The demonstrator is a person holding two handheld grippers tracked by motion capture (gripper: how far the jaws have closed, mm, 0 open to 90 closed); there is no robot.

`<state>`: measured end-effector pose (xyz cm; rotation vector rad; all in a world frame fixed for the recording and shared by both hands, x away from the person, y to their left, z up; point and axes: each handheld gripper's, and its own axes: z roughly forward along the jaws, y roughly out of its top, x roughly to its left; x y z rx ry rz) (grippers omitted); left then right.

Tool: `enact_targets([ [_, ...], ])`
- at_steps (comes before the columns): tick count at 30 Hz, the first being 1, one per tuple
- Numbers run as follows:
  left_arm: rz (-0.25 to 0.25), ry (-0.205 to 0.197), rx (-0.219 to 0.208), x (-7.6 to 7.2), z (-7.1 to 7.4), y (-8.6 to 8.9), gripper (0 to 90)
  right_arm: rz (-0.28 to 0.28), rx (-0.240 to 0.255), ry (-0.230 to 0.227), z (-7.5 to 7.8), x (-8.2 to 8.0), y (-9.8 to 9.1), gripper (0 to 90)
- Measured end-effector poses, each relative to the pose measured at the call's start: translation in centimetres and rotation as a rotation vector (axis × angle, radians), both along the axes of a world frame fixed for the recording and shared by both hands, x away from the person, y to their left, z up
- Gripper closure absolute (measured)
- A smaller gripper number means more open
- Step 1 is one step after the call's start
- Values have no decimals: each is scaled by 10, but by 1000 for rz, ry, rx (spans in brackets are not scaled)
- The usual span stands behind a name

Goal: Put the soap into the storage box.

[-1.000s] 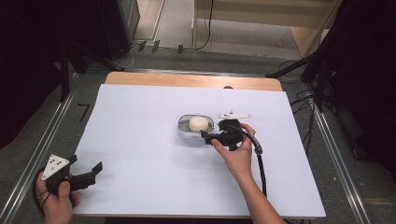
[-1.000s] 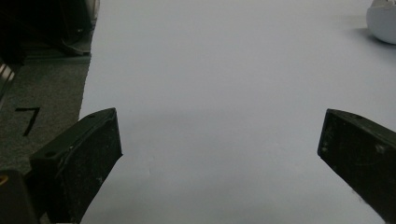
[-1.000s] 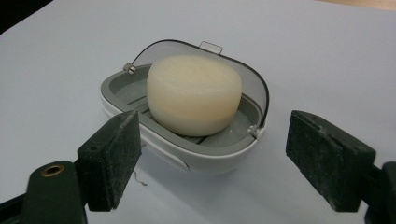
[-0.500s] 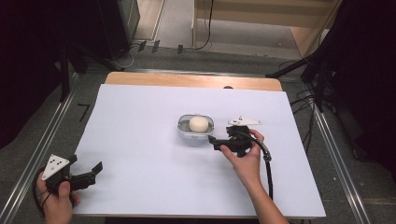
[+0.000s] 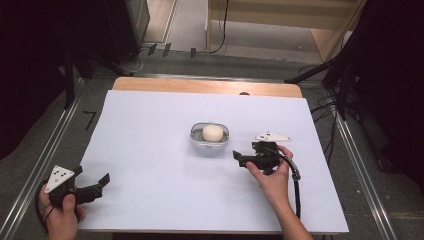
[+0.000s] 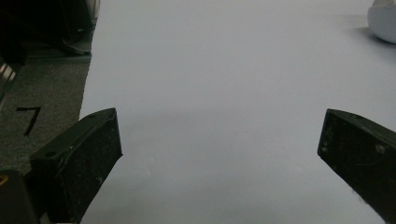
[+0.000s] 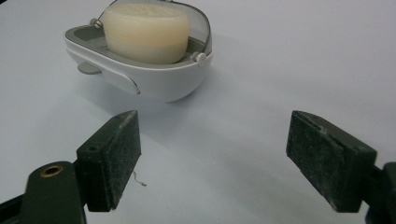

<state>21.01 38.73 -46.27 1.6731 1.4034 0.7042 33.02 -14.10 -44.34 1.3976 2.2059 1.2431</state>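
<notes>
Standing by the table: right gripper rests just beside the soap dish, jaws spread wide and empty, pointing toward it. Dish sits mid-sheet, ahead and slightly left of those jaws. Left gripper, also agape, lies well apart at the near left corner. Dish is white, oval, grey-rimmed (pale round soap bar inside).

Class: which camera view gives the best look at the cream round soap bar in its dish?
The right gripper view: the cream round soap bar sits close and sharp in the white oval dish. The high view shows it small from above; the left gripper view catches a dish edge.
</notes>
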Motion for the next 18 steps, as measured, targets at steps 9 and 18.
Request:
enact_targets([
  [9,2,2,1,0,0,0,3,-28,7,9,-8,-9,-19,184],
  [18,0,0,-3,0,0,0,3,-31,-1,7,-14,-21,-38,172],
])
